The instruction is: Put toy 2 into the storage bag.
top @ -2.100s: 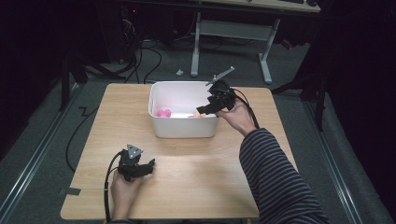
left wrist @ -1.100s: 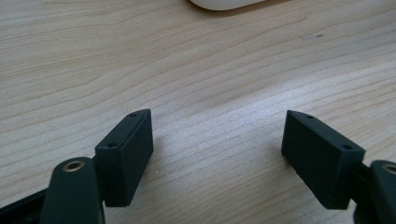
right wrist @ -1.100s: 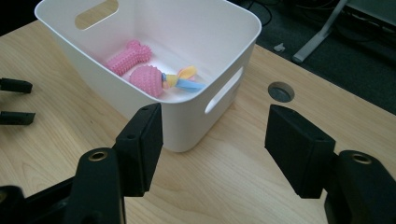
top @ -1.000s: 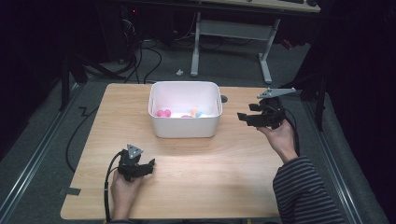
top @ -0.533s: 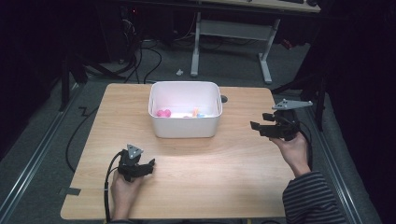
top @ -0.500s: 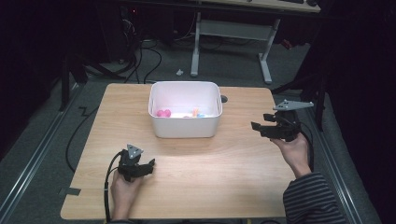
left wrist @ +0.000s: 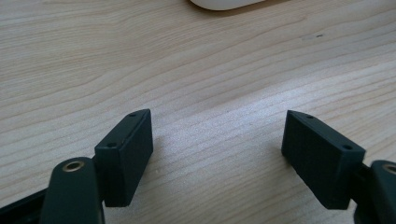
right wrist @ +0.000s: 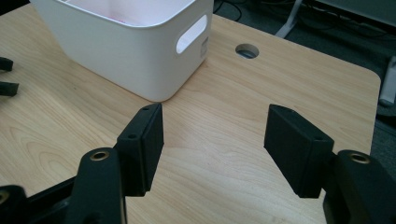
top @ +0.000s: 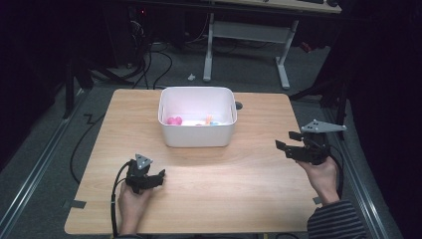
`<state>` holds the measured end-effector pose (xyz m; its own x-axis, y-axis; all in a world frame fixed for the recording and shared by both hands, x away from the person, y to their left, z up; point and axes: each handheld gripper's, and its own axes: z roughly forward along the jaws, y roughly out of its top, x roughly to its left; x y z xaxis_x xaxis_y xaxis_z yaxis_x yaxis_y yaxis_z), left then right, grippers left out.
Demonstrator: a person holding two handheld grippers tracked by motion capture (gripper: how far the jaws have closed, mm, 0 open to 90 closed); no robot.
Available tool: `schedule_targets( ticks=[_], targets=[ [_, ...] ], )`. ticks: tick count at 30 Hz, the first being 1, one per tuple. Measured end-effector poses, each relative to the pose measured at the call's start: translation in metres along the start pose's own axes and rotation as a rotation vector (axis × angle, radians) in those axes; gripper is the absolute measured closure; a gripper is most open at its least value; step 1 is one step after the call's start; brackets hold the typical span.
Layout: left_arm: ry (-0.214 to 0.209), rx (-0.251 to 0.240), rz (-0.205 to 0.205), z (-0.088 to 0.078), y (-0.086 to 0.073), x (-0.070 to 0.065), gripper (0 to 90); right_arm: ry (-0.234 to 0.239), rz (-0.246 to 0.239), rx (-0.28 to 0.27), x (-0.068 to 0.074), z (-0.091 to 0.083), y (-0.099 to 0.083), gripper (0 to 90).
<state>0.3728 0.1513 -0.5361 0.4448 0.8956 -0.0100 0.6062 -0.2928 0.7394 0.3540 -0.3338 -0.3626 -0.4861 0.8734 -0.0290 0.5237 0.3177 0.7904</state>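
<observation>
Right now the right gripper (top: 286, 141) is hovering over the right edge of the table (top: 224, 194), its jaws standing apart with nothing between them. The left gripper (top: 160, 175) is resting on the wood at the near left, jaws likewise spread and empty, with bare tabletop showing in the gap in the left gripper view.

The white bin (top: 196, 137) is sitting at the far middle of the table, well apart from both grippers. Small pieces are lying on its floor: a pink piece (top: 174, 120), an orange piece (top: 209, 118) and a blue piece (top: 216, 123).

In my judgement the risk is lying in any reach back into the bin. Its walls are rising high around the low pieces, so a shallow approach is likely to clip the rim and push the light bin toward the far edge. Those pieces are lying close together, and a wide-open grab could catch two or nudge one aside.
</observation>
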Motion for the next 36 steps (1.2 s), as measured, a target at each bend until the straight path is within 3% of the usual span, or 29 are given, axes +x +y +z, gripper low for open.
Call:
schedule_targets(
  ticks=[4,9,18,26,36],
  targets=[
    [0.000,0.000,0.000,0.000,0.000,0.000,25.0,0.017,-0.007,-0.027,0.007,-0.003,-0.004,38.2],
    [-0.001,0.000,0.000,0.000,0.000,0.000,25.0,0.028,0.011,-0.006,0.010,0.003,-0.017,38.2],
    [-0.001,0.000,0.000,0.000,0.000,0.000,24.9,0.077,0.085,0.001,0.012,0.021,-0.041,38.3],
    [-0.001,0.000,0.000,0.000,0.000,0.000,25.0,0.111,0.099,0.018,0.022,0.043,-0.052,38.3],
    [-0.001,0.000,0.000,0.000,0.000,0.000,25.0,0.106,0.103,0.041,0.029,0.068,-0.066,38.3]
  ],
)
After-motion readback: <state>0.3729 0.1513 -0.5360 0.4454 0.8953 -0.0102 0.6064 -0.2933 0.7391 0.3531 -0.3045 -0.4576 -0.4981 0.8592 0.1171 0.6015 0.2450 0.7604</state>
